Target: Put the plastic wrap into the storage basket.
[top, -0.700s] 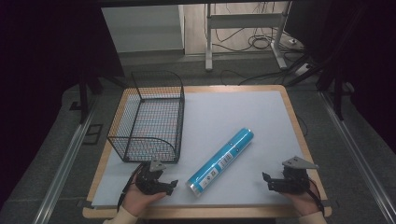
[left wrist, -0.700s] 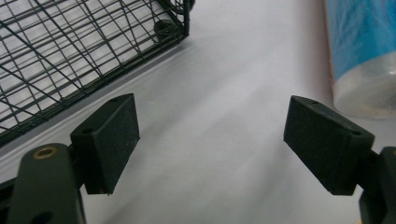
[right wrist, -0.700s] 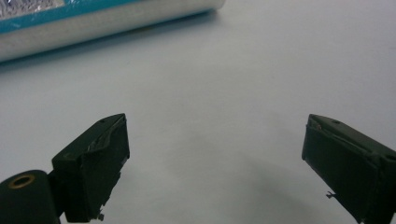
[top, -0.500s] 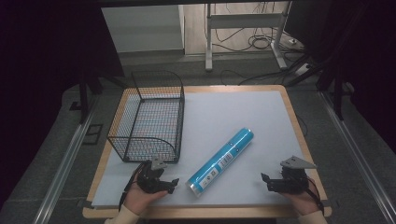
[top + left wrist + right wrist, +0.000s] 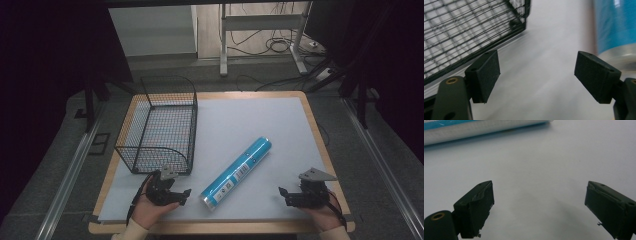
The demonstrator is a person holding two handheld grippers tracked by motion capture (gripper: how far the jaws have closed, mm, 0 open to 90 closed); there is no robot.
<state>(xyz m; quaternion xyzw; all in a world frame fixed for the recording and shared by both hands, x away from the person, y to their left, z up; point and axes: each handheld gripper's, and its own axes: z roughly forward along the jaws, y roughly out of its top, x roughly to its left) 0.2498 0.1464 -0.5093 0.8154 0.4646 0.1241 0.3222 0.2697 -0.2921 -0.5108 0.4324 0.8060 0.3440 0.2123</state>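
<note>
A blue tube (image 5: pixel 236 173) with a silver end and a white label lies slantwise on the white mat, its near end toward the front. My left gripper (image 5: pixel 184 194) rests on the mat just left of that end, open, with nothing between its jaws. In the left gripper view (image 5: pixel 539 75) the tube (image 5: pixel 614 27) is ahead on the right and the basket (image 5: pixel 461 32) on the left. My right gripper (image 5: pixel 284 195) sits at the front right, open and empty, pointing left toward the tube. In the right gripper view (image 5: pixel 539 205) the tube (image 5: pixel 474 128) lies across the top.
A black wire basket (image 5: pixel 155 157) stands on the left of the table, just behind my left gripper. The white mat (image 5: pixel 260 120) covers a wooden table top (image 5: pixel 320 145). Desk legs and cables lie on the floor beyond.
</note>
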